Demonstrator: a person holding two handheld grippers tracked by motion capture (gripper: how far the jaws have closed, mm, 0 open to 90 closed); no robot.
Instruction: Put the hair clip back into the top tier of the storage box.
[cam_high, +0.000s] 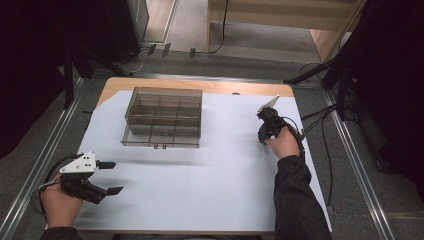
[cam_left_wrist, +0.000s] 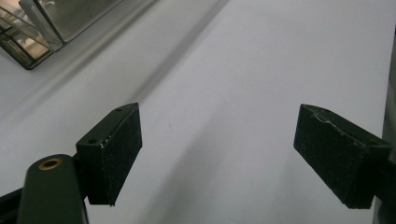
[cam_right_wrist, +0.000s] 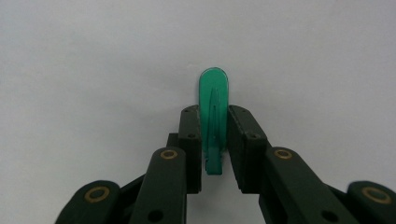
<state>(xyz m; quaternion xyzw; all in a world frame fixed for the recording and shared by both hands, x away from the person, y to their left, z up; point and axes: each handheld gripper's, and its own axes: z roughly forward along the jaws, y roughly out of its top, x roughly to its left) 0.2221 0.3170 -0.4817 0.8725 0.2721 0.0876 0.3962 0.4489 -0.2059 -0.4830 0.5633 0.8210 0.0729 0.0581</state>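
Observation:
A small green plastic clip (cam_right_wrist: 214, 116) with a rounded tip stands between the pads of my right gripper (cam_right_wrist: 214, 122), which is shut on it just above the white sheet. In the high view the right gripper (cam_high: 265, 121) points down at the sheet's right side, under a person's hand. My left gripper (cam_high: 111, 177) rests at the near left, open, with nothing between its pads (cam_left_wrist: 116, 151). A clear compartment box (cam_high: 163, 117) sits at the sheet's far left centre, well apart from both grippers.
A white sheet (cam_high: 200, 185) covers most of the wooden table. The box corner (cam_left_wrist: 37, 32) shows at the upper left of the left gripper view. Cables (cam_high: 320, 125) trail off the table's right edge. Metal rails run along both sides.

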